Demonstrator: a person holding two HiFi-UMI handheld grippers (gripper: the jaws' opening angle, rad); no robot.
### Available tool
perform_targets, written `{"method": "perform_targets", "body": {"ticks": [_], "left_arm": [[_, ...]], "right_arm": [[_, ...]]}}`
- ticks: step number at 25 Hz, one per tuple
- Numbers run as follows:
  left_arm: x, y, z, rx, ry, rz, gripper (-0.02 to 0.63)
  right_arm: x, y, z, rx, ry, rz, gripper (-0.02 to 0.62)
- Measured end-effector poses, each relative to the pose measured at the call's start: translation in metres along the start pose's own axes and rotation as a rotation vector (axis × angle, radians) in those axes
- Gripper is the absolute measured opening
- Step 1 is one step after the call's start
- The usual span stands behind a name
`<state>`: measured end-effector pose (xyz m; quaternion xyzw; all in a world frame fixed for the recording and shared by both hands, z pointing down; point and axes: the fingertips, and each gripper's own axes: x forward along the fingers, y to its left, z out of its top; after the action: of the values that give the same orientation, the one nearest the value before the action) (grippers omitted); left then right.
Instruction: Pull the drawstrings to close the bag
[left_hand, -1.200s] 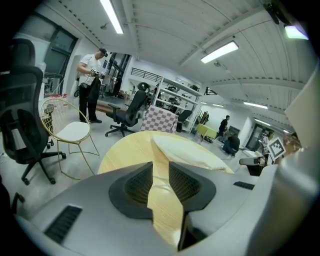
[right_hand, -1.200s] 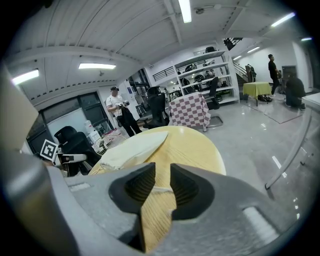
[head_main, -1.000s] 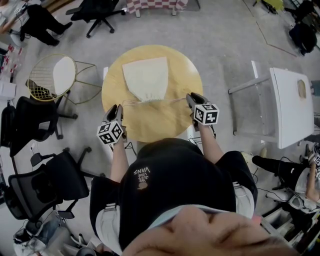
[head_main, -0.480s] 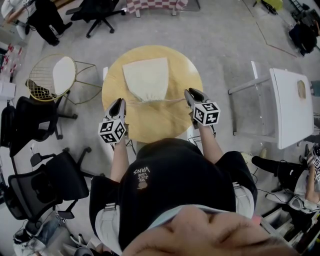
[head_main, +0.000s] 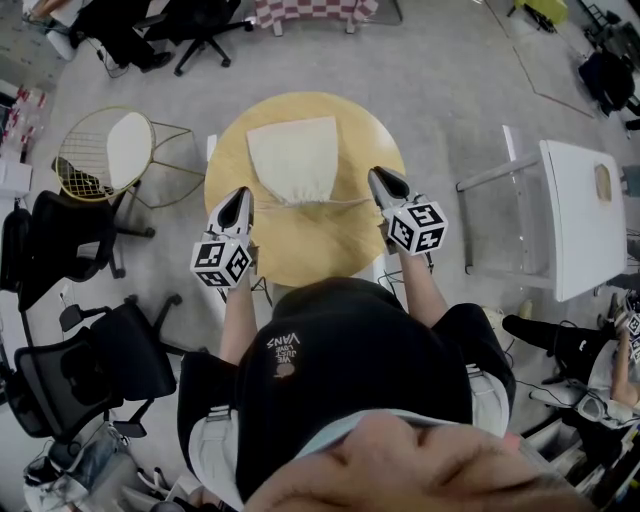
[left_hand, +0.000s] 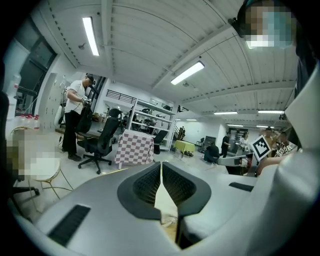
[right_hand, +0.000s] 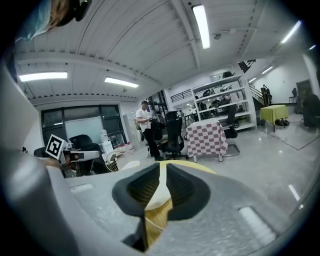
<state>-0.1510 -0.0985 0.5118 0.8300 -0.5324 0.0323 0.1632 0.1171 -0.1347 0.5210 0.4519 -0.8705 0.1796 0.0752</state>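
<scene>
A cream drawstring bag lies flat on the round wooden table, its gathered mouth toward me. One thin drawstring runs from the mouth to the right; a short one runs left. My left gripper hovers above the table's left edge. Its jaws have just been closing and now meet at the tips, with nothing between them. My right gripper hovers over the right edge. Its jaws have also been closing and keep a narrow gap, holding nothing.
A gold wire chair stands left of the table, with black office chairs nearer me. A white table is at the right, a checkered table beyond. A person stands far off in the room.
Both grippers have lifted off the table edge and shifted up the frame toward the bag's mouth, and their jaws have narrowed. The bag and its strings lie as before.
</scene>
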Motion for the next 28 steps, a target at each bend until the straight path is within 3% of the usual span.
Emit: {"method": "perform_targets", "body": {"ticks": [10,28], "left_arm": [[-0.002,-0.028,0.040,0.077,-0.083,-0.053,0.014],[-0.012,-0.068,0.075,0.127,-0.177,-0.147,0.012]], "right_arm": [[-0.009,0.028,0.050,-0.052,-0.111,0.068,0.002],[-0.019,0.076,0.084,-0.145,-0.169,0.186,-0.002]]}}
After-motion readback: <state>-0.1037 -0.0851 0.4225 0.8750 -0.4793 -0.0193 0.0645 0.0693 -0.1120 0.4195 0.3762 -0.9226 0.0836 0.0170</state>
